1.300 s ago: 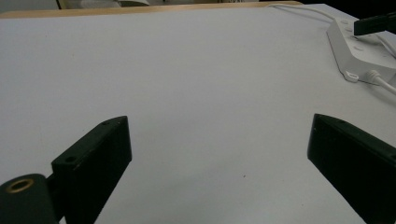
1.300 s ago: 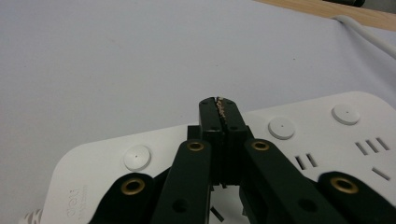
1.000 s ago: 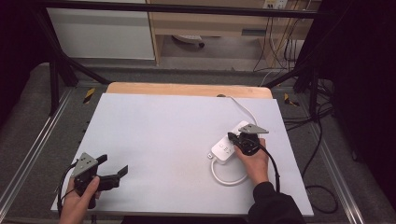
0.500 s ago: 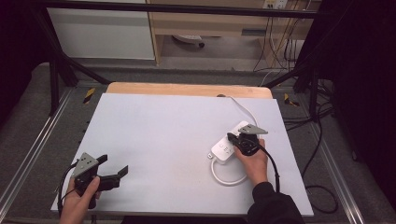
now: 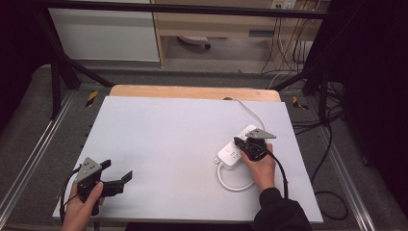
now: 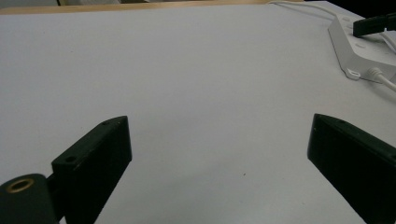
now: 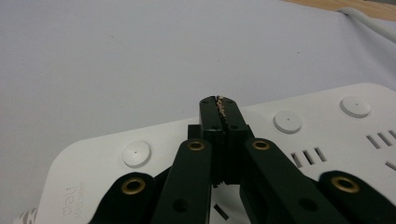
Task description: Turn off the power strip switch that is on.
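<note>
right gripper [image 7: 218,103] closed over power strip [image 7: 299,140] — left gripper [image 6: 219,154] gaping.

White power strip [image 5: 234,153] sits on the grey table [image 5: 168,139], right gripper [image 5: 239,142] over it, left gripper [image 5: 118,174] way off toward the near-left corner, jaws apart.

Left hand [image 5: 82,204]: we grip the handle low, near our edge of the table.
Left gripper [image 5: 118,174]: jaws spread wide, pointing right and slightly away from us, nothing between them.
Right hand [image 5: 260,168]: we reach forward, dark sleeve at the wrist.
Right gripper [image 7: 219,108]: jaws pressed together, tips meeting, nothing visibly clamped between them.
</note>
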